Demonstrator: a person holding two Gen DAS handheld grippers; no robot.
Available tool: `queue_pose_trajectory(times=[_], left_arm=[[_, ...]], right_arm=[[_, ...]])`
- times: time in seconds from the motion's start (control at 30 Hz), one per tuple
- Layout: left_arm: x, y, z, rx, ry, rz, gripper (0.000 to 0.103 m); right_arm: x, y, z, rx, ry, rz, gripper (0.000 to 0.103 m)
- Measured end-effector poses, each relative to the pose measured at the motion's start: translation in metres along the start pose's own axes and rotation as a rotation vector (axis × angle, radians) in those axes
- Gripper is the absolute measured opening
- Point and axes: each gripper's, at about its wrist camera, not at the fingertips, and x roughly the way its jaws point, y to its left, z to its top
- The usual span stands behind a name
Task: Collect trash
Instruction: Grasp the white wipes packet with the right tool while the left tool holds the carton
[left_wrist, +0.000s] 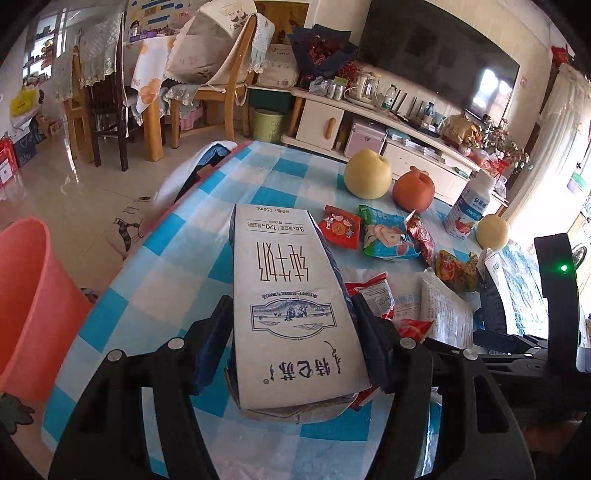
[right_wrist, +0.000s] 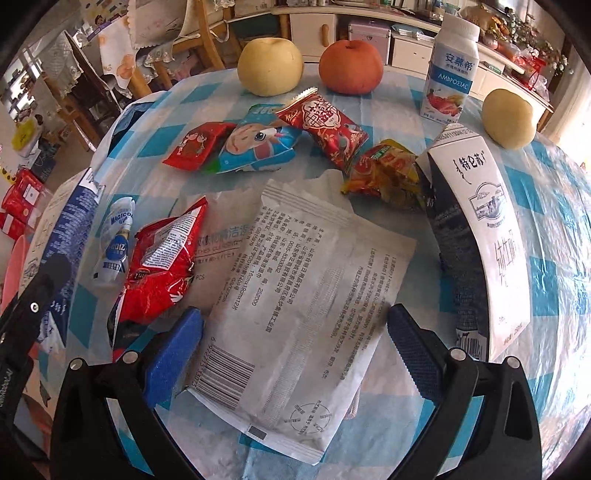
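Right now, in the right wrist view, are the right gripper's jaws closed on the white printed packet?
No: the right gripper stands open, its blue pads either side of the white printed packet lying flat on the table, not pressing it.

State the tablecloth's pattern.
Blue-and-white check tablecloth, clearest in the left wrist view.

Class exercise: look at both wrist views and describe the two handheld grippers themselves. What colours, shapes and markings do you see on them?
Both are black plastic frames with silver round bolts at the joints. The left gripper has two black, wedge-shaped fingers. The right gripper has fingers faced with blue textured pads. From the left wrist view, the right gripper's black body shows a small green light. No sleeves or cables are visible.
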Motion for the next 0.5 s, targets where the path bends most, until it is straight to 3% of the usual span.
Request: queue_pose_trajectory(times=[0.13,0.5], left_arm=[[-0.006,0.016,0.003,-0.026,-0.008,-0.023,0.065],[-0.019,0.04,0.01,-0.093,-0.045,-0.051,0.065]], right_arm=[[0.006,-0.001,0.001,-0.006,0.014,-0.017,0.094],[-0.005,-0.013,-0.004,0.025,-0.02,-0.002,0.059]])
